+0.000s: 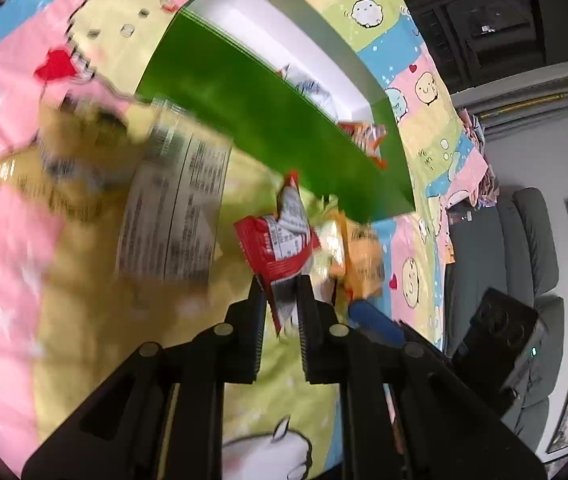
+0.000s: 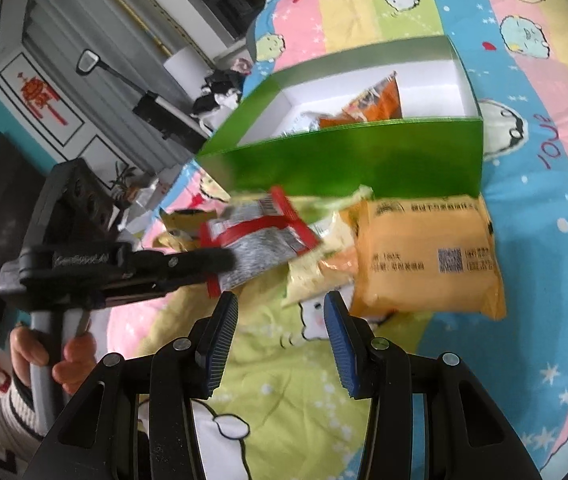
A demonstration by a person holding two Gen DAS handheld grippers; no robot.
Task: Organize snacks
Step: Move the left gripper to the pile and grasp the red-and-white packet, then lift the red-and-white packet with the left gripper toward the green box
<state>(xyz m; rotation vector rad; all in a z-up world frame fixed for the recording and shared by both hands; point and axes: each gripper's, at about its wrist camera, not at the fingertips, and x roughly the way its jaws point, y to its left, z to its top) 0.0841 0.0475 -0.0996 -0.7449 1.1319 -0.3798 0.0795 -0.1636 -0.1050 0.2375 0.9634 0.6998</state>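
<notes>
Left gripper (image 1: pixel 282 288) is clenched on a red-and-silver snack packet (image 1: pixel 280 240); pads pinch its lower edge and the packet stands up between the black fingers, lifted off the cartoon-print bedsheet (image 1: pixel 84 320). From the right wrist view the same left gripper (image 2: pixel 220 264) comes in from the left with the packet (image 2: pixel 260 240) hanging from its tip, just in front of the green box

Right gripper (image 2: pixel 282 304) is released: blue-padded fingers (image 2: pixel 220 336) stand apart with nothing between them, hovering above the sheet (image 2: pixel 284 380)

Green box (image 2: pixel 343 156) sits open-topped on the bed, white inside, with an orange snack bag (image 2: pixel 375 100) and another pale wrapper already in it

Still outside the box, lying on the sheet against its near wall: a yellow-orange snack pouch (image 2: pixel 427 256) with a QR code, and a pale yellow bag (image 2: pixel 319 256) partly under it. Left wrist view also shows a large tan bag (image 1: pixel 172 188) with a printed label, blurred

A person's hand (image 2: pixel 64 360) grips the left tool's handle at the lower left
</notes>
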